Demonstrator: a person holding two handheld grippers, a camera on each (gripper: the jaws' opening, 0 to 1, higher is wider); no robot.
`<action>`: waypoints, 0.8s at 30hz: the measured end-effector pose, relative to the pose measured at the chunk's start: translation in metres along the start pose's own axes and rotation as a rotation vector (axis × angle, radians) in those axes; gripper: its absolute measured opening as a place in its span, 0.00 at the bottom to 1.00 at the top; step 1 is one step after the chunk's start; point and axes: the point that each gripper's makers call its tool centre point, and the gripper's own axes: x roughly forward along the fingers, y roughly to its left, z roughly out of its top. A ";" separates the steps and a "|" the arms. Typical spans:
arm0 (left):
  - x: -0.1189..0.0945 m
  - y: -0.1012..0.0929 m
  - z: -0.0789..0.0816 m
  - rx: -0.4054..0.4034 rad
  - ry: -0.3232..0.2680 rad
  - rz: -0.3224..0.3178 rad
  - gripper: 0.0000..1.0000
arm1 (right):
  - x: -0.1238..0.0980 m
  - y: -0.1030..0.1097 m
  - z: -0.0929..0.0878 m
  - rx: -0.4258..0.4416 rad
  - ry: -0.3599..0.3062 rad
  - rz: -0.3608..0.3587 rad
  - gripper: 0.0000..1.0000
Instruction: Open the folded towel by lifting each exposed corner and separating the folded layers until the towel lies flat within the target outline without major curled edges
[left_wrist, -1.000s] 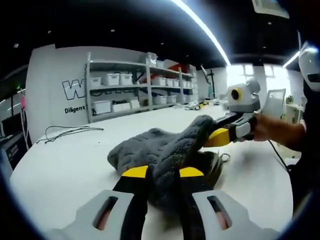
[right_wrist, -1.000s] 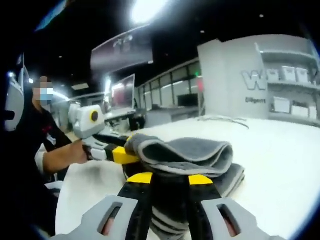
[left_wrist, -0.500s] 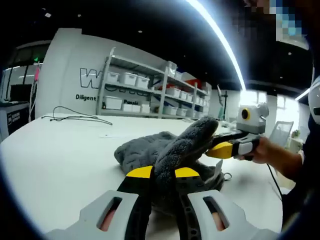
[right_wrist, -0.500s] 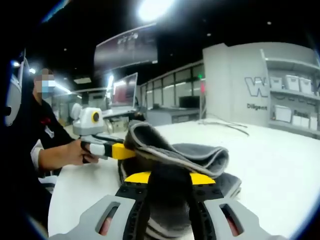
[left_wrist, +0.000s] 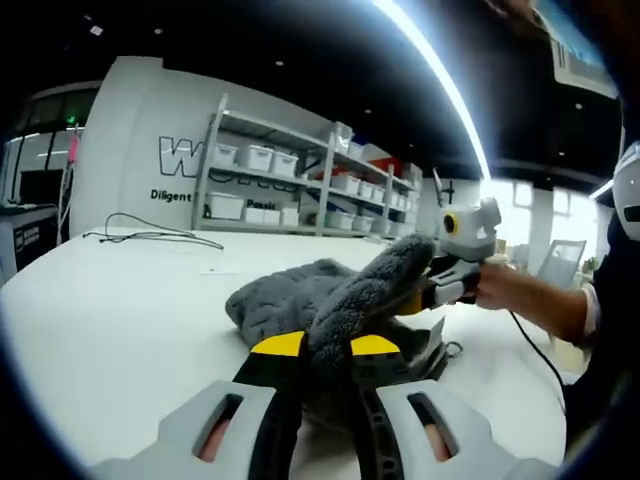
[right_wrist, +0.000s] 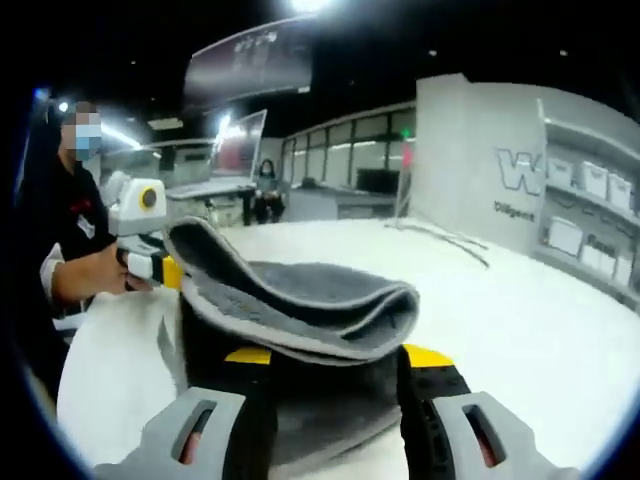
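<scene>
Both grippers clamped on grey towel (left_wrist: 300, 300) over white table (left_wrist: 110, 310): left gripper (left_wrist: 325, 345) and right gripper (right_wrist: 335, 356) jaws pinching raised folds.

The left gripper (left_wrist: 325, 345) points forward low over the towel (left_wrist: 300, 300), its yellow-tipped jaws closed on a raised fold of it. The right gripper (right_wrist: 330, 355) has its jaws spread wider, with the towel's thick layer lying between them. Across the towel, a hand (left_wrist: 500, 288) holds the right gripper's handle.
</scene>
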 end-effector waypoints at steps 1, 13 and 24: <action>0.000 -0.001 -0.001 0.007 0.002 -0.002 0.14 | 0.002 -0.002 -0.001 -0.021 0.003 0.007 0.49; -0.001 -0.003 -0.002 0.039 -0.005 -0.011 0.15 | 0.014 -0.008 0.019 -0.488 -0.078 0.159 0.60; -0.005 -0.012 0.000 0.091 -0.023 -0.040 0.16 | 0.013 0.015 0.025 -0.818 -0.077 0.307 0.12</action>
